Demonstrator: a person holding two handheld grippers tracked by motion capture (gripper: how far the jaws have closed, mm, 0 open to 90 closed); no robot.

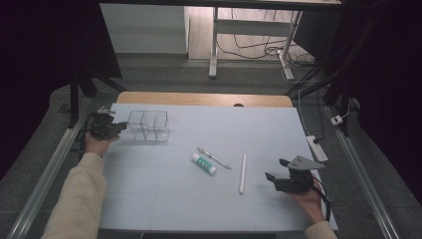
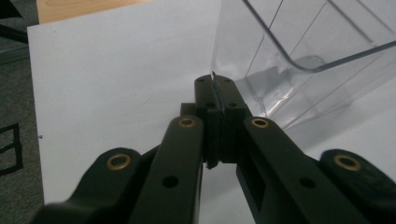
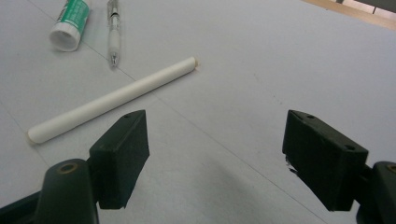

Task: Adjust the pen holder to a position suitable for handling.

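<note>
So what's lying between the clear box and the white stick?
A pen and a glue stick lie between the clear box and the white stick, in the high view.

The clear divided organizer point(image 1: 148, 125) stands just beside the left gripper point(image 1: 119, 127), blocking its way ahead; bare mat point(image 1: 278, 134) lies open beyond the right gripper point(image 1: 276, 169), the white stick point(image 1: 243, 173) flanking it

Clear compartmented box point(image 1: 148, 125), upright, table's far-left
</note>
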